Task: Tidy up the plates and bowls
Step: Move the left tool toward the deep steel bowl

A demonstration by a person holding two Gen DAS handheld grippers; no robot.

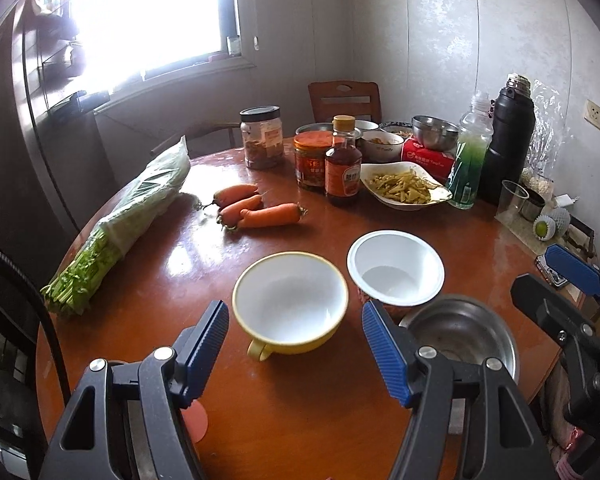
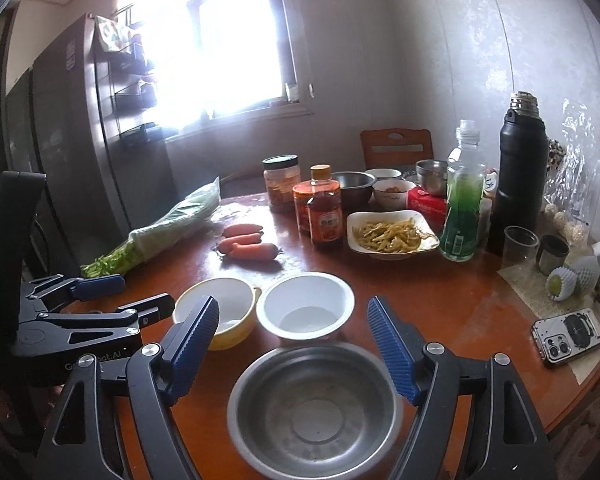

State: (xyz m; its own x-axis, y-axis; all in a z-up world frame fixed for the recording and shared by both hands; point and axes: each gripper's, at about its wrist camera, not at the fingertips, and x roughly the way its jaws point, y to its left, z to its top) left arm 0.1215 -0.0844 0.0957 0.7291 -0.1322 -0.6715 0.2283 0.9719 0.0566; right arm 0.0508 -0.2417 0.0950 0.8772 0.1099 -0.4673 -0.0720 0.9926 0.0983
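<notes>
Left gripper (image 1: 294, 334) and right gripper (image 2: 290, 346) both gape empty above the table (image 1: 320, 408), yellow bowl (image 1: 290, 300), white bowl (image 1: 396, 268) and steel bowl (image 2: 314, 408) crowded together, so a hasty reach likely knocks a neighbour or slips off a rim.

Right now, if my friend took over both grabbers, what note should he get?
Left gripper: open, empty, in front of the yellow bowl.
Right gripper: open, empty, over the metal bowl.
The white bowl sits between them, slightly farther back.
All three bowls are empty and stand apart near the table edge.
Done: no stacking yet.
Left: probably nest the bowls together.
</notes>
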